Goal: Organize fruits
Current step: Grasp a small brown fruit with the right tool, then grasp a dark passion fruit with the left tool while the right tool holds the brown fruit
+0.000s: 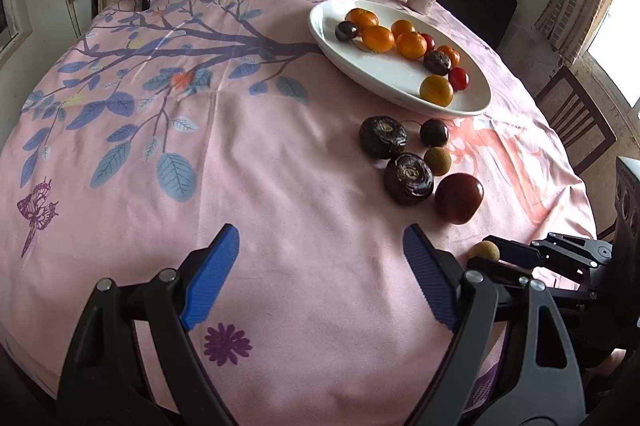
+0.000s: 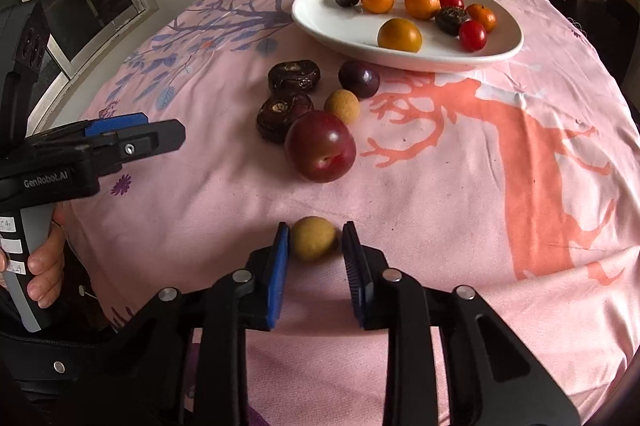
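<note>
You're closing the right gripper on a small tan longan near the table's front edge w/ left gripper idling wide open & empty; lift straight, gently, toward the plate.

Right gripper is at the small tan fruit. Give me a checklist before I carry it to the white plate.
1. Right gripper shut on small round tan fruit: ok.
2. Fruit seated deep in the pads: not ok, it sits at the tips.
3. Fruit clear of the pink tablecloth: cannot tell.
4. Low path to the white oval plate: not ok, the large red plum lies between; lift over.
5. Bare room on plate: ok.
6. Left gripper open, empty: ok.
</note>
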`<action>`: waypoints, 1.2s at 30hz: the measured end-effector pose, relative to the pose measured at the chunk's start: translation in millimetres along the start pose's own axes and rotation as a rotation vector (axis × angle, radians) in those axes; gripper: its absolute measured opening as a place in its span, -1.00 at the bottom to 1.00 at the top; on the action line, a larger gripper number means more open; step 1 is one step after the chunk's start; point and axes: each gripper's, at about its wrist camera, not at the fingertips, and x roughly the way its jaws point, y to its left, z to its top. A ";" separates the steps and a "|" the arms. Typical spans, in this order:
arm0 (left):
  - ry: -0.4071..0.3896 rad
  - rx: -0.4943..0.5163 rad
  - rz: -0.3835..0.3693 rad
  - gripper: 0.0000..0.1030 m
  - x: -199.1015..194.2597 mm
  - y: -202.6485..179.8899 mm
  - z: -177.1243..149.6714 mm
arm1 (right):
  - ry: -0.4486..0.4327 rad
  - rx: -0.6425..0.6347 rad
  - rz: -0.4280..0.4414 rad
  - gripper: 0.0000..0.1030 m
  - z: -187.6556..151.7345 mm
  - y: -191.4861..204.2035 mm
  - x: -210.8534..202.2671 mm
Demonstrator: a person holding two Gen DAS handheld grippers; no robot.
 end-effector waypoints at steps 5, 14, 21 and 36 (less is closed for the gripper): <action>0.032 0.070 0.008 0.67 20.4 -25.5 6.5 | -0.051 0.061 -0.030 -0.53 -0.7 -21.5 -15.4; 0.084 0.128 0.028 0.65 56.2 -56.5 25.9 | -0.067 0.141 0.000 -0.53 -9.1 -49.9 -22.0; 0.051 0.170 0.066 -0.23 59.9 -76.0 30.4 | -0.078 0.165 0.011 -0.53 -12.2 -59.3 -25.4; -0.023 0.123 -0.014 -0.24 9.3 -66.1 28.1 | -0.108 0.144 -0.015 -0.53 3.9 -53.8 -35.8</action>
